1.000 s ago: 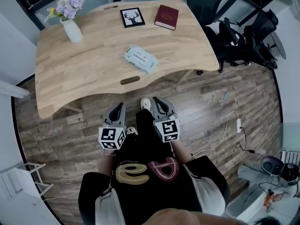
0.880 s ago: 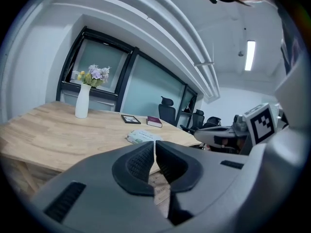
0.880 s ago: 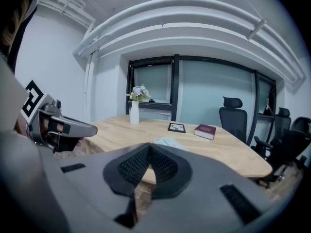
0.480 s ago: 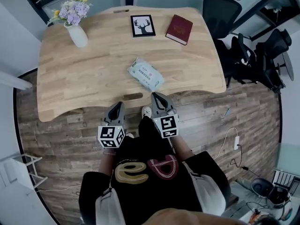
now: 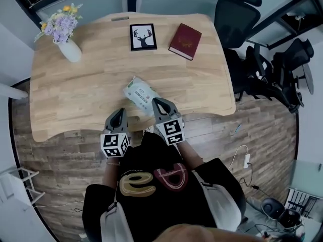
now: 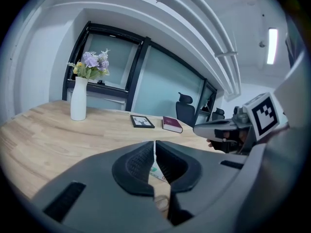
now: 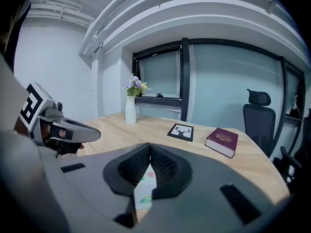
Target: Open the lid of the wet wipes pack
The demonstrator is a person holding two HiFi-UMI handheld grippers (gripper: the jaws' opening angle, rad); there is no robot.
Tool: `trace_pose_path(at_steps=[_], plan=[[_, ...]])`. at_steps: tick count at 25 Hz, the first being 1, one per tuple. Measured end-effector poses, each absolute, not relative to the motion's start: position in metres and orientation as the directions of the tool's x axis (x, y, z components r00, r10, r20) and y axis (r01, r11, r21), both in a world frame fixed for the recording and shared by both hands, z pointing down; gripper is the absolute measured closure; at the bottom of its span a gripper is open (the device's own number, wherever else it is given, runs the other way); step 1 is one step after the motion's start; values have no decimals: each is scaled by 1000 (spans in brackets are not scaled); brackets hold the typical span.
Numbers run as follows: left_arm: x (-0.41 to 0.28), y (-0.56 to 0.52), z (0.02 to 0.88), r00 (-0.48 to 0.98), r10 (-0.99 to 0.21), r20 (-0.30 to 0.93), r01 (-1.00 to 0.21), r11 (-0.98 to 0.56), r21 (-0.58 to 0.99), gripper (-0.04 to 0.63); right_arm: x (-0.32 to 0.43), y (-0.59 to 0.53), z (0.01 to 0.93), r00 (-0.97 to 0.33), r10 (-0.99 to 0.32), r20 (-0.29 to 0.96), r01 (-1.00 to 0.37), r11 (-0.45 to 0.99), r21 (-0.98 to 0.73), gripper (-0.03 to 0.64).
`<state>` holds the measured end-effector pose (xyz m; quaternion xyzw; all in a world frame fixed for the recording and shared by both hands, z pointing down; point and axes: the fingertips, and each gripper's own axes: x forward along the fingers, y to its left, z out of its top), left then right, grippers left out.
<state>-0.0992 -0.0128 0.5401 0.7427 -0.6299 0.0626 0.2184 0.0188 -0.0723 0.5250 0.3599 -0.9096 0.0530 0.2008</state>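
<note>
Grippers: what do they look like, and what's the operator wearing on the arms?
The left gripper and right gripper match: grey bodies tapering to two pointed jaws with black ribbed pads. Each carries a white cube printed with black square markers. No cables show on either. The person wears a black top with tan and dark-red lettering; its sleeves have pale panels.

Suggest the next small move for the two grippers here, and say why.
Probably open the right gripper: it and the left gripper are both shut and empty above the table's near edge, and the wet wipes pack lies just ahead, held by neither. Shut jaws cannot pinch anything on it.
</note>
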Motion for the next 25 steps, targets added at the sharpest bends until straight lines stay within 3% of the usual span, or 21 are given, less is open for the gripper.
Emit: trace_pose_path(at_steps=[8, 12, 25], plan=[[-101, -50, 558, 152, -897, 415, -968, -49, 247, 571, 12, -98, 538, -698, -553, 455, -623, 783, -3, 603], [-96, -65, 572, 204, -864, 461, -962, -90, 258, 571, 11, -104, 546, -698, -522, 491, -636, 767, -89, 603], [-98, -98, 593, 348, -770, 534, -936, -255, 243, 571, -1, -107, 561, -615, -560, 556, -716, 692, -94, 572]])
